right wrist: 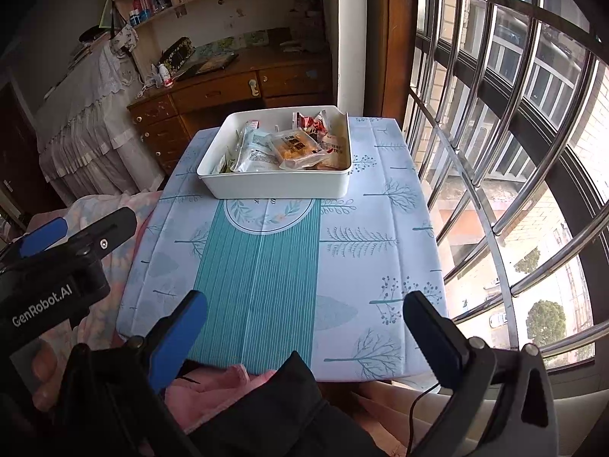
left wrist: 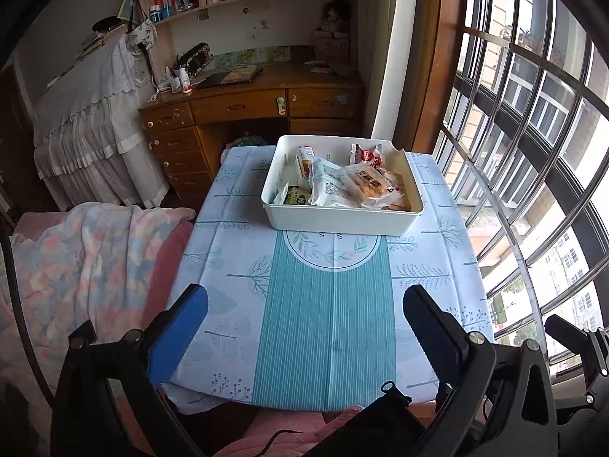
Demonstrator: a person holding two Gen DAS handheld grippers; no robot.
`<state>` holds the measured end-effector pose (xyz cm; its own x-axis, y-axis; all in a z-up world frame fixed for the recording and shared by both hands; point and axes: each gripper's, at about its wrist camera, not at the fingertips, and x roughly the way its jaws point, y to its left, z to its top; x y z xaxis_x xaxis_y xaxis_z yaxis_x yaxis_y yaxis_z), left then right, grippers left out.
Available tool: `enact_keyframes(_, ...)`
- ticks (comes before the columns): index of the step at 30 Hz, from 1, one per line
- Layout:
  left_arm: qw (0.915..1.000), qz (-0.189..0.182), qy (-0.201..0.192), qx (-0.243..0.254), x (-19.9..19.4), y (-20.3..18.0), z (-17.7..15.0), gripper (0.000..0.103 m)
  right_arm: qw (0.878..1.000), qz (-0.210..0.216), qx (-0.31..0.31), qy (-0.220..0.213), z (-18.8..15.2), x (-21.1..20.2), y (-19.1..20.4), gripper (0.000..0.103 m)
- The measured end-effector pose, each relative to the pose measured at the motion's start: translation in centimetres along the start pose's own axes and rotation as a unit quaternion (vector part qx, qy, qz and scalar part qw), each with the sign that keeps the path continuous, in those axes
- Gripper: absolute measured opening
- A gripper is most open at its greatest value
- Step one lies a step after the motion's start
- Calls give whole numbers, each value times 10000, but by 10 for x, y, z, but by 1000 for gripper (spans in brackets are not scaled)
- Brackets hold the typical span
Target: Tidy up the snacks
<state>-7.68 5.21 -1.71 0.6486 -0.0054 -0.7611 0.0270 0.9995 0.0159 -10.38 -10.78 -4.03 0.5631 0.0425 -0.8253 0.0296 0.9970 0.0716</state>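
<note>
A white plastic bin (left wrist: 335,224) (right wrist: 281,187) stands at the far end of a small table with a blue tree-print cloth (left wrist: 327,304) (right wrist: 266,266). Several wrapped snacks lie piled inside it: a clear pack of orange biscuits (left wrist: 365,186) (right wrist: 297,146), a white pouch (left wrist: 327,186), a red-and-white packet (left wrist: 365,158) (right wrist: 310,125) and small green packets (left wrist: 297,200). My left gripper (left wrist: 304,320) hangs open over the near part of the cloth, holding nothing. My right gripper (right wrist: 304,323) is open above the table's near edge, also holding nothing. The left gripper's body (right wrist: 57,262) shows at the left of the right wrist view.
A barred window (left wrist: 533,152) runs along the right side of the table. A pastel blanket (left wrist: 76,266) lies on the left. Behind the table stands a wooden desk (left wrist: 247,106) with drawers and shelves above. A pink cloth (right wrist: 213,384) and a dark sleeve (right wrist: 289,411) are below the near edge.
</note>
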Motion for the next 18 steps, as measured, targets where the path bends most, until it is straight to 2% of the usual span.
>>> enact_keyframes(18, 9999, -23, 87, 119, 7, -15, 5, 102, 9998, 18, -33, 173, 4, 10, -11, 103)
